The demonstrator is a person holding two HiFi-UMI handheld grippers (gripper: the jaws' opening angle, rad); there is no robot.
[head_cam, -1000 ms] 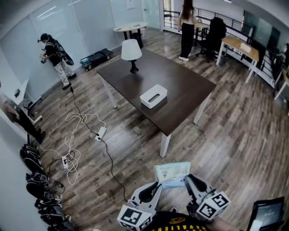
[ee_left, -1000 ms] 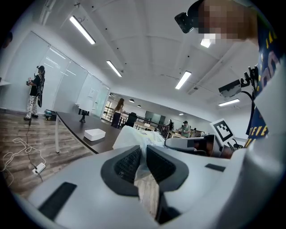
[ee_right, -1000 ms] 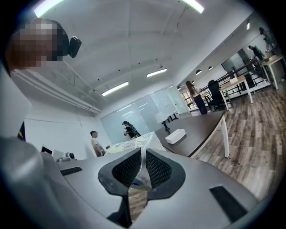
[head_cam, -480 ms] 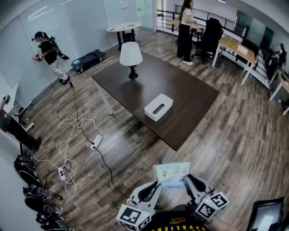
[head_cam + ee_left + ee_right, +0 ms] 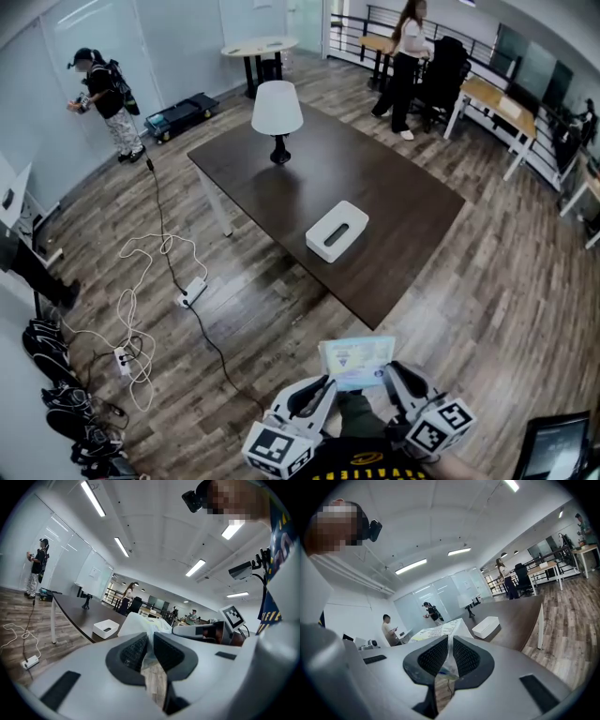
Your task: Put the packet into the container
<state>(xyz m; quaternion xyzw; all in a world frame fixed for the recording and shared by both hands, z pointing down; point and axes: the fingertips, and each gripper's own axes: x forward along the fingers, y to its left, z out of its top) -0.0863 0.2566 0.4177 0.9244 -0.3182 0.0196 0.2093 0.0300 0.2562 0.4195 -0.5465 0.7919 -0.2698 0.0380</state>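
Head view, tools: the left gripper [image 5: 323, 382] and the right gripper [image 5: 392, 370] sit side by side, each pinching one near corner of the packet [image 5: 356, 361].
Head view, risk: the container [image 5: 337, 230] lies well ahead of both tips on the dark table [image 5: 403, 178]. With only corner holds, an uneven pull between the tools could probably tear the packet or slip it free above the floor.
Head view, packet: a flat, pale rectangle, printed face up, spanning the gap just ahead of the tips.
Left gripper view, jaws: pressed together on a crumpled edge of the packet [image 5: 140, 624].
Left gripper view, risk: the hold looks shallow, so the thin film may creep out.
Left gripper view, packet: wrinkled and limp, rising ahead of the tips, with the container [image 5: 105, 628] ahead and to their left.
Right gripper view, jaws: clamped on a thin edge of the packet [image 5: 440, 631].
Right gripper view, packet: its printed sheet fans out ahead of the tips, with the container [image 5: 486, 626] ahead and to their right.
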